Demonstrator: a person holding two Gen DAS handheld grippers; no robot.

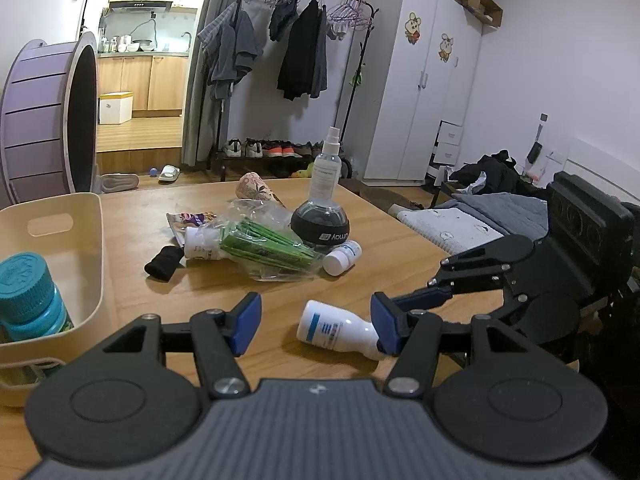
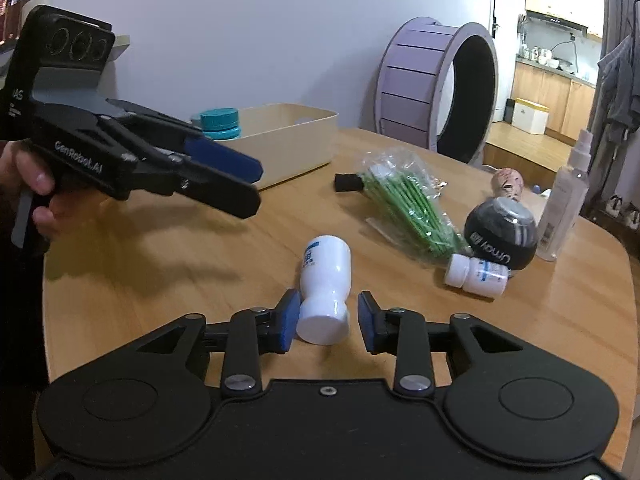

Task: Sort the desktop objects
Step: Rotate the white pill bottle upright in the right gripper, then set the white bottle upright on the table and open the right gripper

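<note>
Nearest us, the right gripper (image 2: 324, 322) stands released, its blue pads flanking the neck of the white plastic bottle (image 2: 325, 280) lying on the wooden table (image 2: 160, 256). At ten o'clock our left gripper (image 2: 244, 178) hovers unclenched before the cream plastic bin (image 2: 288, 140).

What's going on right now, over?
Right tool open around lying white bottle. Left tool open, empty. Bin holds teal-capped bottle. Nothing blocking.

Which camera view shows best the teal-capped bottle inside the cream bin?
The left wrist view: the teal-capped bottle stands near, cap and body visible inside the cream bin. The right wrist view shows mostly its cap behind the left tool.
</note>
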